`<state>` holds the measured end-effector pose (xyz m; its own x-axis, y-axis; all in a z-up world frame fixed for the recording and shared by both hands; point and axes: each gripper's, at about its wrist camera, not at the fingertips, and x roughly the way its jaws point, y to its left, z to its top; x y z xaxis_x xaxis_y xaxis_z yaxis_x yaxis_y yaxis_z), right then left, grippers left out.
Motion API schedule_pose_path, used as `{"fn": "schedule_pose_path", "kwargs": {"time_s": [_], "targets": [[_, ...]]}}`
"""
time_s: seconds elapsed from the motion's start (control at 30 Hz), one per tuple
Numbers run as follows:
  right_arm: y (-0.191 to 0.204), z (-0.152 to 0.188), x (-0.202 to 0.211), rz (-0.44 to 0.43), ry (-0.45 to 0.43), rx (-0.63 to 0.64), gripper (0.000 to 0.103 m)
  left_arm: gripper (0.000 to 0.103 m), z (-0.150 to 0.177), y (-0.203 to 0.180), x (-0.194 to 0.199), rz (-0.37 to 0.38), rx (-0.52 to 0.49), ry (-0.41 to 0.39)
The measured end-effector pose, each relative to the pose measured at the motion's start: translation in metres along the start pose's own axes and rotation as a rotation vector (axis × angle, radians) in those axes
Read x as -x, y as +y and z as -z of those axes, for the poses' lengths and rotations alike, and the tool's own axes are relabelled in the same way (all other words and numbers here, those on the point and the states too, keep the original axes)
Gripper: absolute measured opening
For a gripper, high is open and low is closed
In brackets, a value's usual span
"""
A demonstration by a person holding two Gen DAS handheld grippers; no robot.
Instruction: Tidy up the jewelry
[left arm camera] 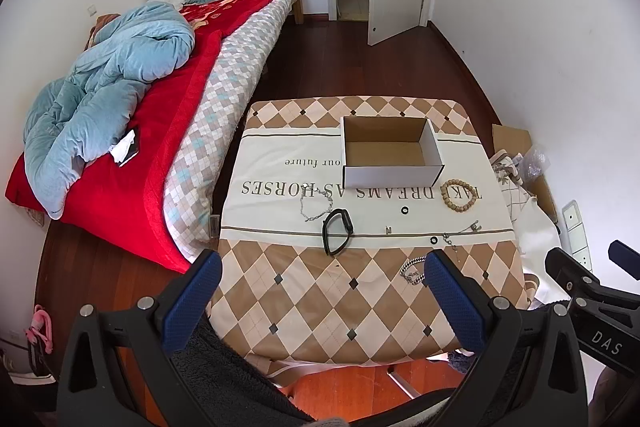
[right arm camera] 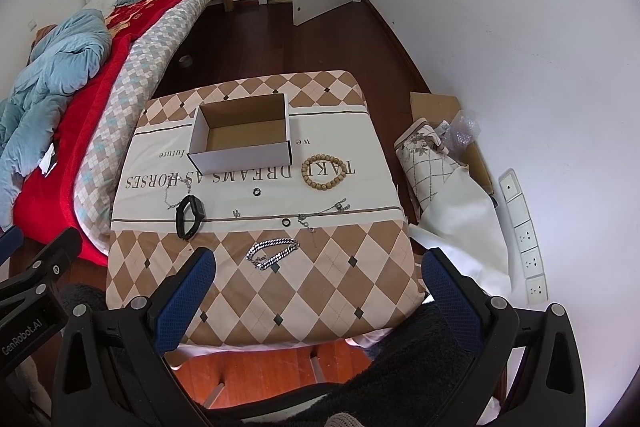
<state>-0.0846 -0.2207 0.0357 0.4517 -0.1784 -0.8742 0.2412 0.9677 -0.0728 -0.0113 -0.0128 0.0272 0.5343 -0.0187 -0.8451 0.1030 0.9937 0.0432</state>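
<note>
A: Mid-frame on the tablecloth (right arm camera: pixel 320 287): open cardboard box (right arm camera: pixel 244 131), empty. Jewelry?
B: All outside it. Bead bracelet (right arm camera: pixel 324 173) just right of box, black band (right arm camera: pixel 189 217) lower left, silver chain (right arm camera: pixel 272 253) nearest.
A: Grippers?
B: Left gripper (left arm camera: pixel 322 301) & right gripper (right arm camera: pixel 318 297) both spread wide, holding nothing, at the table's near edge.

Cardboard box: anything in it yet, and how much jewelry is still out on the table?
Nothing looks done: the cardboard box is empty. Nothing in hand: left gripper and right gripper are both open, short of the table. Left: bead bracelet, black band, silver chain, two black rings, two thin chains.
</note>
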Motion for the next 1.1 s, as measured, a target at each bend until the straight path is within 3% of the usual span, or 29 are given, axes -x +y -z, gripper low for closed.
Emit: {"fn": "schedule_pose_path", "kwargs": {"time_s": [0.43, 0.6, 0.8, 0.93, 1.1], "targets": [[0.001, -0.001, 0.003, -0.005, -0.007, -0.005, 0.103, 0.103, 0.0, -0.001, 0.0, 0.001, 0.005, -0.006], [-0.007, -0.001, -0.012, -0.046, -0.008, -0.081, 0.103, 0.103, 0.001, 0.007, -0.018, -0.036, 0.02, -0.021], [-0.024, 0.002, -0.077, -0.048, 0.07, -0.189, 0.103, 0.103, 0.003, 0.03, -0.076, -0.141, 0.02, -0.004], [-0.028, 0.008, -0.131, -0.023, 0.129, -0.215, 0.1, 0.103, 0.004, 0.037, -0.125, -0.149, 0.014, 0.07], [-0.027, 0.022, -0.209, -0.036, 0.25, -0.275, 0.086, 0.103, 0.015, 0.04, -0.185, -0.126, 0.009, 0.174]]}}
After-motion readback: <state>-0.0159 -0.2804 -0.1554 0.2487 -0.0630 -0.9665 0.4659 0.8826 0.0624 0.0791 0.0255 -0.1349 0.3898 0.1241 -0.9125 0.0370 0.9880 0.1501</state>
